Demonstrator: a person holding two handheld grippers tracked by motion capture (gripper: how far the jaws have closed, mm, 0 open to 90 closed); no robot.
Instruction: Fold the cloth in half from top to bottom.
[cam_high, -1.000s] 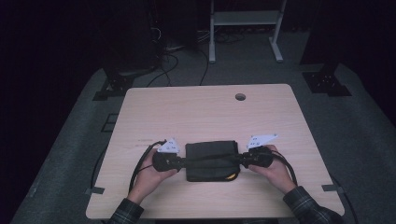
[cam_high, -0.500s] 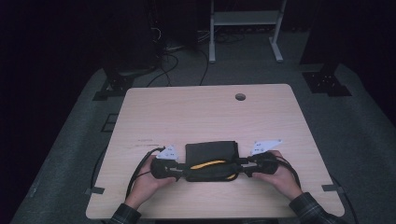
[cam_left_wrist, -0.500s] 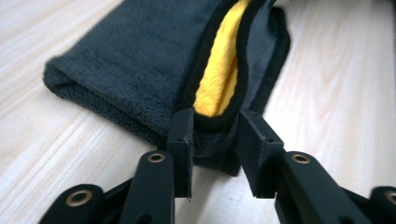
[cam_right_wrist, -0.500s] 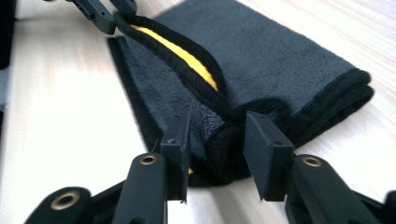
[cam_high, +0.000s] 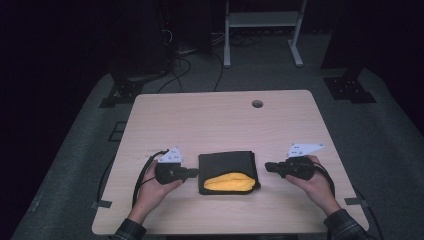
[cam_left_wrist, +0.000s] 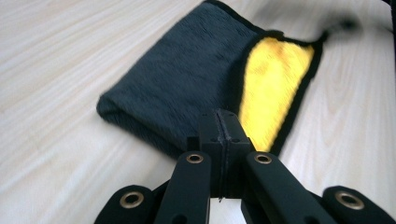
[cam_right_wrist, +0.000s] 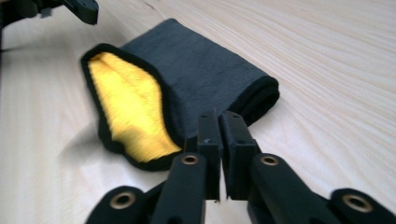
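High view: folded dark grey cloth with yellow lining (cam_high: 227, 172) lying on the pale wooden desk (cam_high: 220, 120).
Left hand-held gripper (cam_high: 192, 173) at 9 o'clock and right hand-held gripper (cam_high: 268, 167) at 3 o'clock are sitting clenched, empty, jaws having just been closing.

A folded dark cloth (cam_high: 226, 165) lies flat near the table's (cam_high: 220, 115) front edge. Its yellow inside shows at the front.
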